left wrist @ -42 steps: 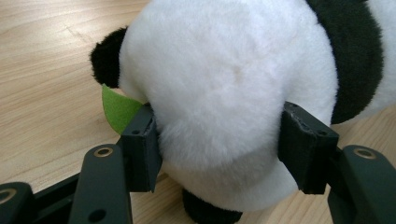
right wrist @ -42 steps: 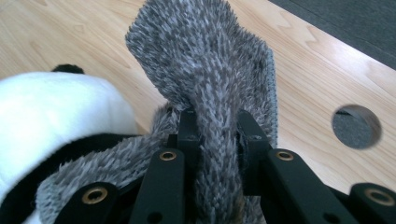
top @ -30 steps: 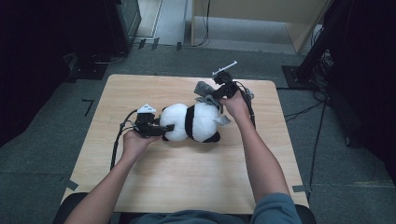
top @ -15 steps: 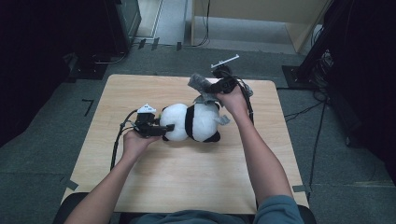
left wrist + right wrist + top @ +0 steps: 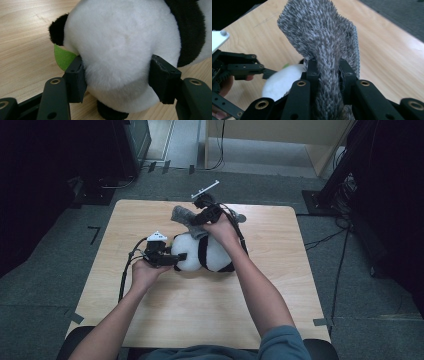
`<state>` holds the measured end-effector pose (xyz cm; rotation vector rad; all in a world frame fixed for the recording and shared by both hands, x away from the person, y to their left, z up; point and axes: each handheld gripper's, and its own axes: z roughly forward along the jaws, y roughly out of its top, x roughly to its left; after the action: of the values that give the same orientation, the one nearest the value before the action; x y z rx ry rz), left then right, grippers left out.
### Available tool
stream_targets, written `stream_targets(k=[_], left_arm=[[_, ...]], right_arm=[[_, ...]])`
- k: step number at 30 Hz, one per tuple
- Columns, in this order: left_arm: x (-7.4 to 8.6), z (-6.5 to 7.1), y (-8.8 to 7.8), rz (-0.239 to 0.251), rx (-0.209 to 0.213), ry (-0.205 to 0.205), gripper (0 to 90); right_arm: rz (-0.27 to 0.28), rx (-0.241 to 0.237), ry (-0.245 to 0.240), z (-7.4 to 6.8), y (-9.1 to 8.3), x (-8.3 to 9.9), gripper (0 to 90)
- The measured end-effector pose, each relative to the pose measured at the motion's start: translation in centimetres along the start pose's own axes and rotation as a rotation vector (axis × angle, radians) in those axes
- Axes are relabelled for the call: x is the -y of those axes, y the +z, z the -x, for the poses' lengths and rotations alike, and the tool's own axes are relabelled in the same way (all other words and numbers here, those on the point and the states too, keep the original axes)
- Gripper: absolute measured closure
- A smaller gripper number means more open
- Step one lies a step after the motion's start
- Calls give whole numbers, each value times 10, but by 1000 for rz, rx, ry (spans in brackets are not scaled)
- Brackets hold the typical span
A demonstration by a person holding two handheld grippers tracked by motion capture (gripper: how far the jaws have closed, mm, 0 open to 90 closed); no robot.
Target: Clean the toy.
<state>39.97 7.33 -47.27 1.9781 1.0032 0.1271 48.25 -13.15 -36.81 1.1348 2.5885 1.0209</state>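
panda [image 5: 205,252]: I'm seeing the plush lying on its side near the middle of the bench [image 5: 280,305], a bit toward the far edge.
panda axis: long axis is running left-right across the bench in the high view; white head end is pointing left at my left hand-held gripper, black-banded body is trailing right.
panda detail: in the left gripper view a black ear [image 5: 56,30] is sitting at upper left of the head, with a green patch [image 5: 63,57] just under it, against the wood.
left hand-held gripper [image 5: 175,257]: I'm clamping it on the panda's head; both pads are pressing into the white fur, one each side [image 5: 115,78].
right hand-held gripper [image 5: 192,222]: I'm holding it closed on a grey fuzzy cloth [image 5: 324,42]; the jaws are pinching a bunched fold.
grey cloth: it's standing up past the jaw tips in the right gripper view; in the high view it's above the panda's head end, its free end [image 5: 181,214] spreading toward the far left.
writing: no label or brand readable on the panda or the cloth.
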Motion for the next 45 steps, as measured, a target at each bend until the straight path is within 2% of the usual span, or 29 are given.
stream_targets(k=[5,10,14,19,22,27,35,45], left_arm=[[0,0,0,-1,-1,-2,378],[0,0,0,-3,-1,-5,380],[0,-1,0,-7,1,-11,384],[0,0,1,-4,-8,-9,388],[0,0,0,-9,-5,-6,390],[0,0,1,-1,-8,-9,389],[0,1,2,5,-7,-7,390],[0,1,2,2,-5,-9,393]], right_arm=[[-27,-23,-18,-14,17,-3,758],[-81,-33,-42,-23,36,-2,743],[-76,-38,-30,-21,40,2,740],[-80,-15,-37,-18,39,4,741],[-74,-25,-36,-14,37,7,743],[-85,-8,-12,-3,31,10,745],[-128,28,52,28,17,20,747],[-112,75,84,46,2,26,746]])
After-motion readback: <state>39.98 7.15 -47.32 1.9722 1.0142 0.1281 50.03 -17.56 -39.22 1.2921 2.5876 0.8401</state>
